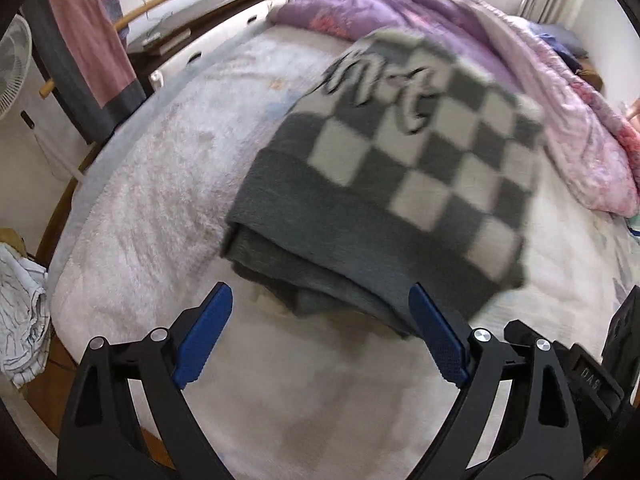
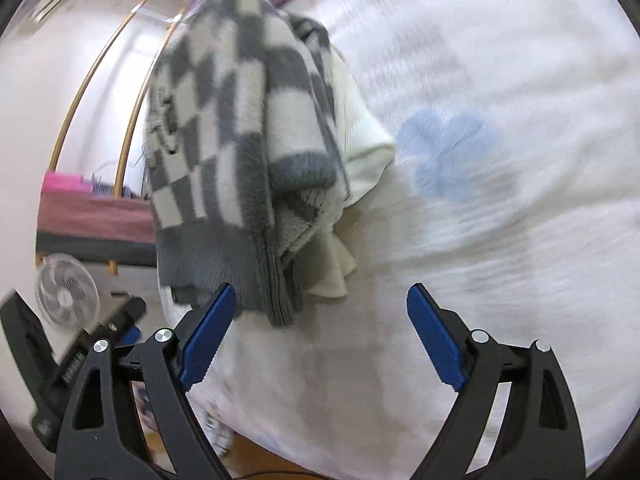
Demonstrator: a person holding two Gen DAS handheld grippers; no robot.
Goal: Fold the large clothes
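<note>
A folded grey and white checkered sweater [image 1: 384, 184] lies on the white fluffy bed cover [image 1: 168, 184]. Its grey hem faces me. My left gripper [image 1: 320, 300] is open and empty, its blue pads just short of the sweater's near edge. In the right wrist view the same sweater [image 2: 224, 152] lies folded in a thick stack, with a cream garment [image 2: 360, 148] under it. My right gripper [image 2: 320, 300] is open and empty, with its left pad at the sweater's grey hem. The left gripper's body [image 2: 80, 352] shows at the lower left.
A purple and pink quilt [image 1: 500, 60] is bunched at the far side of the bed. A pink and grey towel [image 1: 88, 40] hangs at the left beside a white fan [image 1: 12, 68]. Striped white cloth [image 1: 20, 312] lies off the bed's left edge.
</note>
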